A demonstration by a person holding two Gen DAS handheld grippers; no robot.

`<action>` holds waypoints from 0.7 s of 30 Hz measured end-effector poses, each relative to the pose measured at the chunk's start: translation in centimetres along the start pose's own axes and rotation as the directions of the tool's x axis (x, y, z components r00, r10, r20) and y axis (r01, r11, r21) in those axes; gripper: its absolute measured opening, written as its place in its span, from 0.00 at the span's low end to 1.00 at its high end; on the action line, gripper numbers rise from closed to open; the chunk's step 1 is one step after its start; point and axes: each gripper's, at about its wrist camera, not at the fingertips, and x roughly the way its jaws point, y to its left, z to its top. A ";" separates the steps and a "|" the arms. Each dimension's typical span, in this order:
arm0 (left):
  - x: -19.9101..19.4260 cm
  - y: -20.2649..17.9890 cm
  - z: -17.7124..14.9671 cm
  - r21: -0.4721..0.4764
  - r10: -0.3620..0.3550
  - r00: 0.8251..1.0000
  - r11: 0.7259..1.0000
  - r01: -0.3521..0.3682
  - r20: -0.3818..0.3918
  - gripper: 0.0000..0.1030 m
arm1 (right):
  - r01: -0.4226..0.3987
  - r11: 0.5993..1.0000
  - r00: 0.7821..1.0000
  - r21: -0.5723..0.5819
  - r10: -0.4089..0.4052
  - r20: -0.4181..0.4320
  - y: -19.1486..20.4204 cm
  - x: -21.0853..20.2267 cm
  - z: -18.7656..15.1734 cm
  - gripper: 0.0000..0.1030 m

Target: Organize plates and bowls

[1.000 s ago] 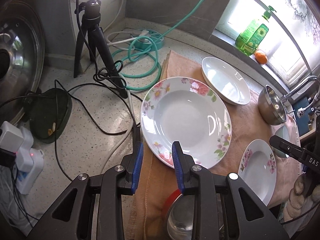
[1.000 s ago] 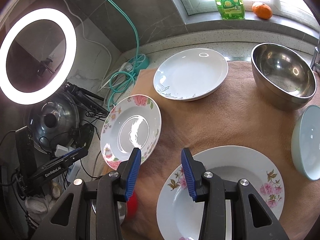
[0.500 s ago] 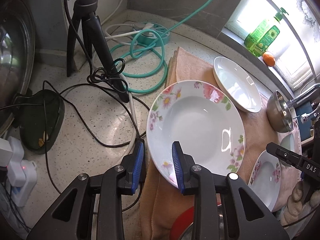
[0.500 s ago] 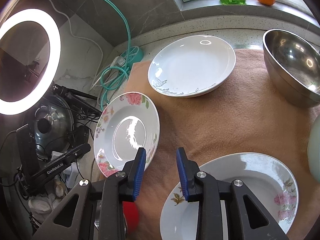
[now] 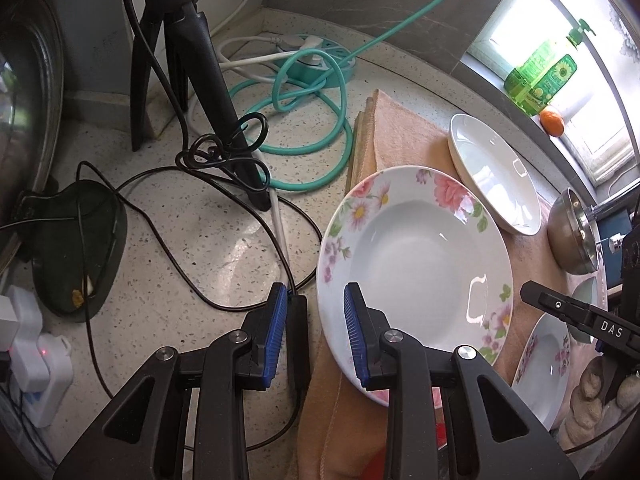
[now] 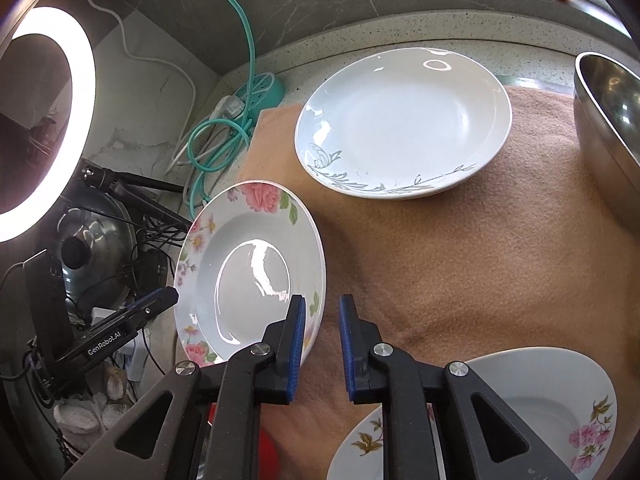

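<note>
so going left to right: the left claw (image 5: 316, 324) sits at the near-left rim of the pink-flower plate (image 5: 416, 264), jaws partly apart, one blue pad outside the rim and one over the plate, and I honestly can't tell if they're pinching it. That plate lies on the peach towel (image 6: 460, 264) at the left edge, on the speckled surface (image 5: 208, 240). Behind it is the white plate with grey leaves (image 6: 404, 120). The right claw (image 6: 322, 344) is closing over bare towel with nothing between the pads, just left of the second floral plate (image 6: 532, 416). steel bowl (image 6: 608, 128) is at far right
</note>
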 end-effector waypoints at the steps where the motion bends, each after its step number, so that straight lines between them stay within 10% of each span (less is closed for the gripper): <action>1: 0.1 0.1 0.0 -0.001 0.000 1.000 1.000 0.000 -0.004 0.27 | 0.001 1.000 1.000 0.001 -0.001 -0.002 0.0 0.2 0.1 0.13; 21: 1.4 -0.5 0.7 0.008 -0.025 0.999 1.000 0.025 -0.033 0.17 | -0.005 1.000 0.999 0.009 0.006 -0.052 -0.1 1.9 0.9 0.07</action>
